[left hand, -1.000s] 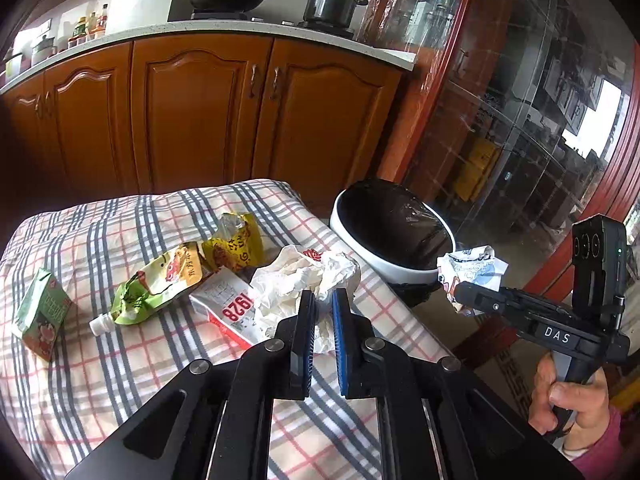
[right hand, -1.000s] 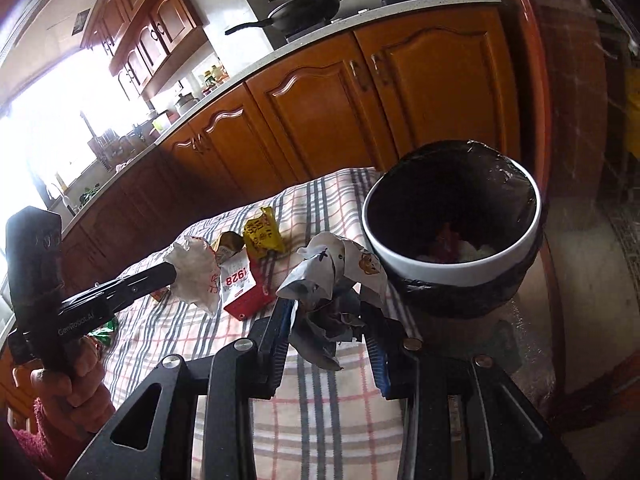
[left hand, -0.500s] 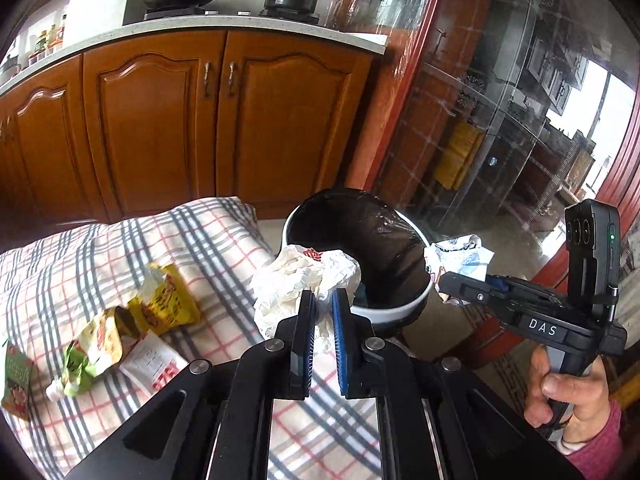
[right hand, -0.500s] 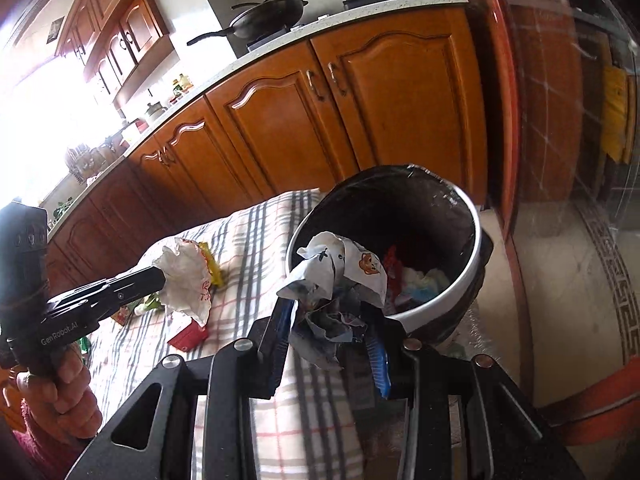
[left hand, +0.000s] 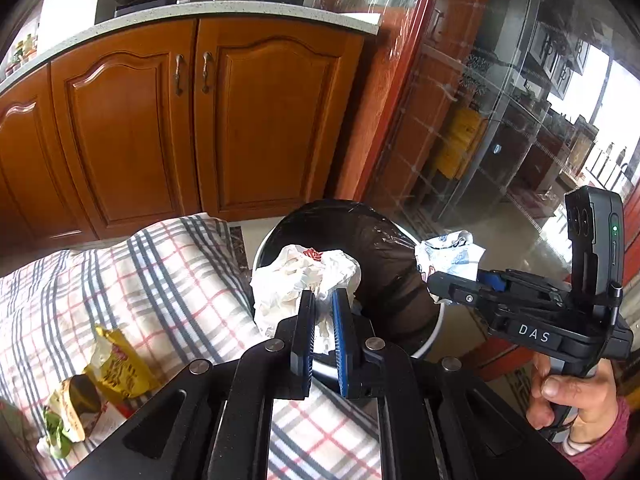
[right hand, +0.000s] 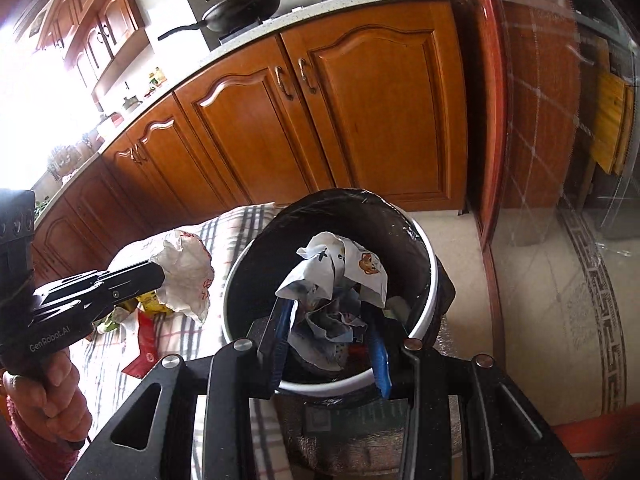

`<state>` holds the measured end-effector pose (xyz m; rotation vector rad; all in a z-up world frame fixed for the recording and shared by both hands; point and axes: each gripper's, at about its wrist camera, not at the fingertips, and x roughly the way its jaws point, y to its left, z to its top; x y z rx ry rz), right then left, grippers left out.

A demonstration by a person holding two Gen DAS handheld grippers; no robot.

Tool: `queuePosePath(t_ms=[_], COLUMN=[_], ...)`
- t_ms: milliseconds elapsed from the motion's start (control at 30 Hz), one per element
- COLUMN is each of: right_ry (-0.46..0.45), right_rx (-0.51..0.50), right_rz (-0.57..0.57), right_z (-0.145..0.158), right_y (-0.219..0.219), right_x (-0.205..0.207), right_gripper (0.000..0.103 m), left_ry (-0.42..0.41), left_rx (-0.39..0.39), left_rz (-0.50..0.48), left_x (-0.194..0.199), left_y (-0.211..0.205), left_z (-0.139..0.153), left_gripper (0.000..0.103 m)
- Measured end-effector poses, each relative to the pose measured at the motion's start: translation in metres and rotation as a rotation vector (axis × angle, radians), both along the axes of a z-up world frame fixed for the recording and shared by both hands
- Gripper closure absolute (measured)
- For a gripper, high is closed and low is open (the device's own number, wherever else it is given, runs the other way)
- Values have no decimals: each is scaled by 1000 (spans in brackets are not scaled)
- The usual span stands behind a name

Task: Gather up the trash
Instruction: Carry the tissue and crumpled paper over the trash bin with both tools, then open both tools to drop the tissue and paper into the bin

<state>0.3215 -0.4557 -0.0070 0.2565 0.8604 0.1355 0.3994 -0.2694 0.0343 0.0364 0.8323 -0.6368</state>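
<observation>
My left gripper [left hand: 323,300] is shut on a crumpled white plastic bag [left hand: 298,280] and holds it at the near rim of the round white trash bin with a black liner [left hand: 384,256]. My right gripper [right hand: 328,312] is shut on a crumpled printed wrapper with a cartoon cat [right hand: 340,276] and holds it over the bin's opening [right hand: 400,236]. The left gripper with its white bag [right hand: 188,276] shows at the left of the right wrist view. The right gripper with its wrapper [left hand: 448,254] shows at the bin's right side in the left wrist view.
A plaid cloth [left hand: 160,280] covers the table left of the bin. On it lie a yellow snack packet [left hand: 116,364], a green pouch [left hand: 60,432] and a red-and-white carton [right hand: 144,344]. Wooden cabinets [left hand: 200,120] stand behind. A glass door [left hand: 500,140] is to the right.
Both grippers have moved right from above the table toward the bin, each still holding its trash. The right gripper's wrapper is now over the bin's opening.
</observation>
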Motion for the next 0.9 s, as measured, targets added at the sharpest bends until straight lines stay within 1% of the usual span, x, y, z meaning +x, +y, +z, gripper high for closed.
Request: queuePosePath(t_ms=[333, 533, 600, 633, 667, 700, 767, 900], right_ry=[46, 78, 94, 101, 103, 108, 110, 99], right_rx=[-26, -50, -60, -61, -66, -75, -73, -49], right_rz=[20, 32, 41, 47, 49, 49, 46, 30], right_z=[-13, -19, -22, -23, -23, -24, -24, -23], right_y=[-7, -7, -6, -6, -5, -5, -5, -9], right_x=[26, 39, 43, 46, 47, 48, 49, 44], right_gripper=[67, 63, 60, 60, 56, 49, 49, 49], left_ry=[30, 52, 69, 72, 71, 68, 55, 58], left_rx=[36, 41, 34, 33, 32, 29, 29, 3], left_rz=[-4, -9, -12, -9, -7, -9, -3, 21], left_x=[24, 36, 40, 41, 42, 41, 39, 33], left_y=[-24, -33, -32, -33, -31, -31, -29, -16], left_z=[-13, -20, -23, -24, -25, -25, -24, -23], left_gripper=[95, 94, 87, 81, 77, 75, 72, 72])
